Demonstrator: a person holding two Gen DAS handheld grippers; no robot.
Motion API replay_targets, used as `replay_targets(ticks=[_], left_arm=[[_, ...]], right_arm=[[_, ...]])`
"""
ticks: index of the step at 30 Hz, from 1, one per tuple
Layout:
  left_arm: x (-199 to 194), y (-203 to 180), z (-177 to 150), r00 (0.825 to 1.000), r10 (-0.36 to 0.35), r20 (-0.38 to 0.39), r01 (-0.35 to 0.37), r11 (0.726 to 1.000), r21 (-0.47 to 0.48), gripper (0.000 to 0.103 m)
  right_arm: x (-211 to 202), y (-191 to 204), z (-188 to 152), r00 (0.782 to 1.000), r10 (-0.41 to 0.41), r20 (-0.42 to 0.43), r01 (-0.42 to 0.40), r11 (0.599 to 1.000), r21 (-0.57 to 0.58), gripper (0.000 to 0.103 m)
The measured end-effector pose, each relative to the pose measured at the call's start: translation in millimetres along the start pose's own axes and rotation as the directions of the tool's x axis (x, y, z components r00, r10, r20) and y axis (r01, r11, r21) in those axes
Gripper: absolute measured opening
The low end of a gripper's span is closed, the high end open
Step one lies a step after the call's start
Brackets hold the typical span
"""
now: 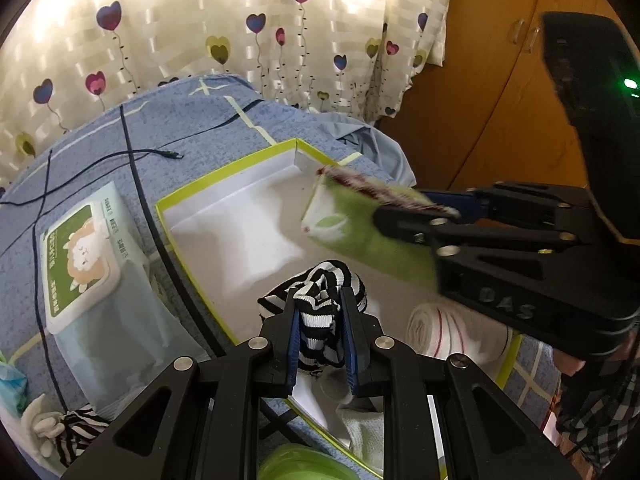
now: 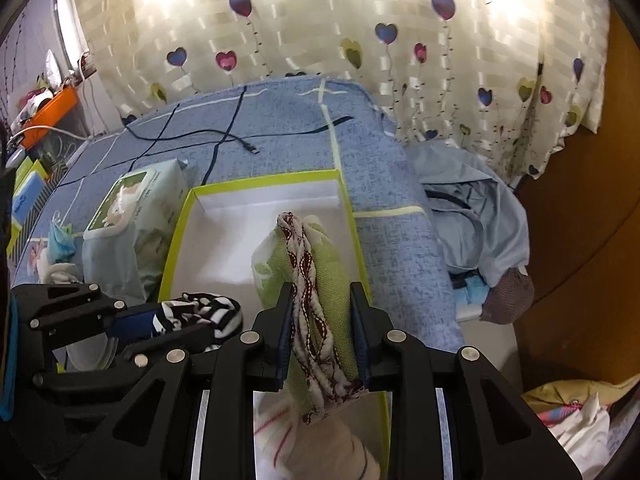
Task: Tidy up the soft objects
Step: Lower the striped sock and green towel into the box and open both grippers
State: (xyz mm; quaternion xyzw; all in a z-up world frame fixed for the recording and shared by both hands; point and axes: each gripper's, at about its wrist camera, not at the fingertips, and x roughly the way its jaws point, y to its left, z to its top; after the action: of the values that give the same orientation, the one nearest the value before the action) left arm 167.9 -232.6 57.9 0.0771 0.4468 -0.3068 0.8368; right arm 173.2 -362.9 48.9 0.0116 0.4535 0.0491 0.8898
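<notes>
A black-and-white striped cloth (image 1: 316,300) is bunched between the pads of my left gripper (image 1: 320,312), which is shut on it above the near part of the box. The same cloth (image 2: 204,312) shows at lower left in the right wrist view. My right gripper (image 2: 322,308) is shut on a folded green cloth (image 2: 320,264) with a red-and-white trimmed edge, held over the right side of the box. In the left wrist view that green cloth (image 1: 352,224) hangs from the right gripper (image 1: 400,216). The box (image 2: 176,240) is white inside with a lime-green rim.
A rolled white cloth with red stripes (image 1: 440,328) lies in the box's near corner. A pack of wipes (image 1: 84,256) sits left of the box on the blue bedspread (image 1: 192,128). A black cable (image 2: 224,136) crosses the bed. A light-blue garment (image 2: 480,208) lies to the right.
</notes>
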Motion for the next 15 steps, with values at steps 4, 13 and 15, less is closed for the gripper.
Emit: replay_targets(ticks=[4,13,15], left_arm=[[3,-2,-1,1.000,0.001,-0.009,-0.001,1.000,0.004,0.017],[9,-3,-2,1.000,0.001,-0.028,-0.001,1.000,-0.004,0.023],[10,-3,-2,1.000,0.003,-0.030,-0.003,1.000,-0.003,0.024]], right_arm=[[12,-4,-7,0.999,0.014,-0.038,-0.013,1.000,0.024,0.028],[14,-13,-18,0.999,0.015,-0.043,-0.012,0.998,0.055,0.029],[14,-14,-19,0.999,0.014,-0.040,-0.012,0.998,0.062,0.030]])
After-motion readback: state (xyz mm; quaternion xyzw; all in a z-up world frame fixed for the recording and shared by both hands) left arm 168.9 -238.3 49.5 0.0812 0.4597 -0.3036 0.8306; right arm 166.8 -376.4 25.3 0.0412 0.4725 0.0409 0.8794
